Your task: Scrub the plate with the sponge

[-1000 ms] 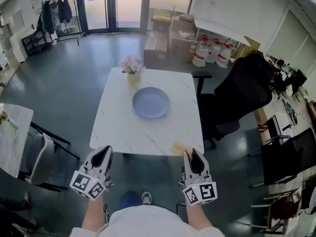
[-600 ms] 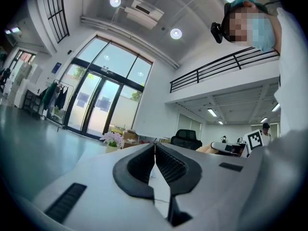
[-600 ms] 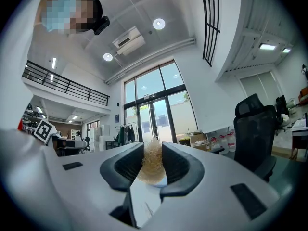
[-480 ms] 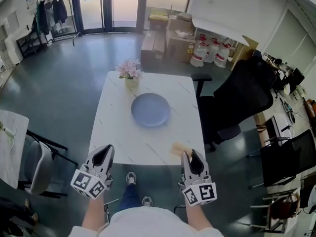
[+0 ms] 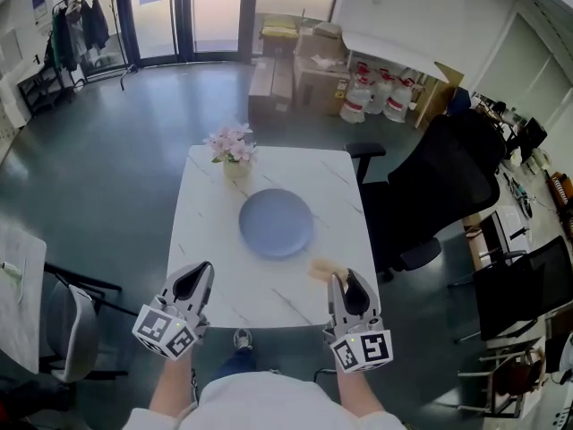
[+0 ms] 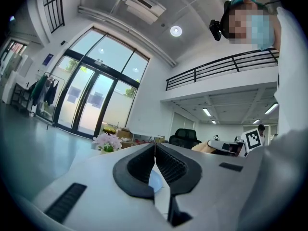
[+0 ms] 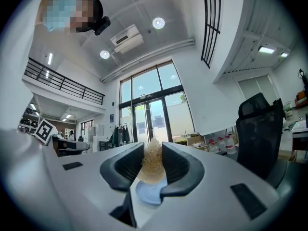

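While the right hand-held gripper (image 5: 346, 280) clamps the sponge (image 5: 322, 268), the left hand-held gripper (image 5: 195, 276) is closed and empty. Approach step, judged: next, carry the sponge forward onto the plate (image 5: 276, 223).

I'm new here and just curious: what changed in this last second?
The person stepped closer, so the table and the blue plate now sit nearer in the head view. Nothing was picked up or let go. The right gripper stays shut on the sponge, and the left gripper stays shut and empty.
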`<move>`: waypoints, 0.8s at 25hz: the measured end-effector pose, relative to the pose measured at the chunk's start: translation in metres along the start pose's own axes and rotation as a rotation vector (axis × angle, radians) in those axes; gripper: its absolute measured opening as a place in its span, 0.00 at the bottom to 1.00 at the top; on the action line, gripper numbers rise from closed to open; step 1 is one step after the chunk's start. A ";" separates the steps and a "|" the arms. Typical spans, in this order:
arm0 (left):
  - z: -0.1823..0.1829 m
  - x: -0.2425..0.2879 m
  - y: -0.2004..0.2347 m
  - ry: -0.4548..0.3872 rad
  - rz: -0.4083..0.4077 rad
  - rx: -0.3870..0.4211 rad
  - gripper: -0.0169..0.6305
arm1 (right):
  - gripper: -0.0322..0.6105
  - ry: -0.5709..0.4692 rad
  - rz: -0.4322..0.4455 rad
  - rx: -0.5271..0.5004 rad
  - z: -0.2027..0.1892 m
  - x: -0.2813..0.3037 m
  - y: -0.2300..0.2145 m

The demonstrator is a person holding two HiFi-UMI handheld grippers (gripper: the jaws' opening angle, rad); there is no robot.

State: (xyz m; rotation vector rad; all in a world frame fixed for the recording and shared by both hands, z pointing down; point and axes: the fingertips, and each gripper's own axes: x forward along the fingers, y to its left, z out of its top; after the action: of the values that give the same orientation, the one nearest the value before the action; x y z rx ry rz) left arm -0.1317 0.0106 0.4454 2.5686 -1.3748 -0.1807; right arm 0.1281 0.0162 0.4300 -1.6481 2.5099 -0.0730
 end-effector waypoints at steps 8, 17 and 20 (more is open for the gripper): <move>0.018 0.046 0.037 0.004 -0.071 0.016 0.08 | 0.24 -0.022 -0.049 -0.010 0.000 0.052 -0.004; 0.019 0.079 0.060 0.029 -0.136 0.020 0.08 | 0.24 -0.021 -0.095 -0.014 -0.009 0.081 -0.007; 0.015 0.088 0.065 0.039 -0.136 0.014 0.08 | 0.24 -0.007 -0.097 -0.011 -0.014 0.088 -0.012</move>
State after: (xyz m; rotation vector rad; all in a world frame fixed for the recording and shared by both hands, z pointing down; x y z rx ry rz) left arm -0.1385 -0.0993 0.4468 2.6641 -1.1923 -0.1426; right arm 0.1026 -0.0694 0.4376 -1.7710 2.4282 -0.0634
